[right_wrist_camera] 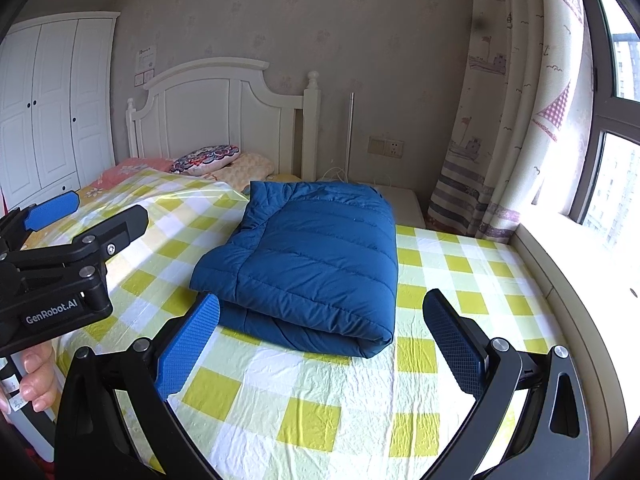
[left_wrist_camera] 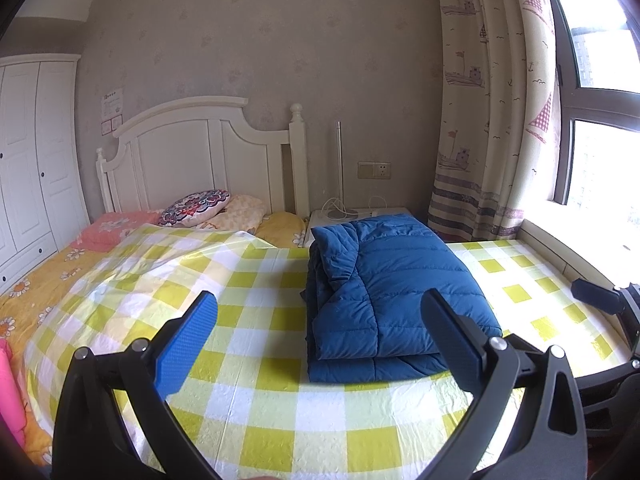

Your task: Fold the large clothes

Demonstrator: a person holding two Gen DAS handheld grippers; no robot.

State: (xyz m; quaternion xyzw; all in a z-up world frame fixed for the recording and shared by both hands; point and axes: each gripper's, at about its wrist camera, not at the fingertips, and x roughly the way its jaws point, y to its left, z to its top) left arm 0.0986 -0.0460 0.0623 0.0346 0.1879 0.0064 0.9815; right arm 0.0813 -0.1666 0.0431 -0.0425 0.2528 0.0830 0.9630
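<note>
On checked sheet: folded blue jacket | both jaws apart, empty

"GenRobot.AI" in white on the left tool body, wall notice seemingly printed, unreadable

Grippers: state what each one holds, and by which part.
Nothing is held. The left gripper and right gripper are both open and empty; the folded jacket lies untouched on the bed.

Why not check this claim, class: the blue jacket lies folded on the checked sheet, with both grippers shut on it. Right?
Not quite. Both wrist views show the left gripper and right gripper open and off the blue jacket. It does lie folded on the checked sheet.
</note>
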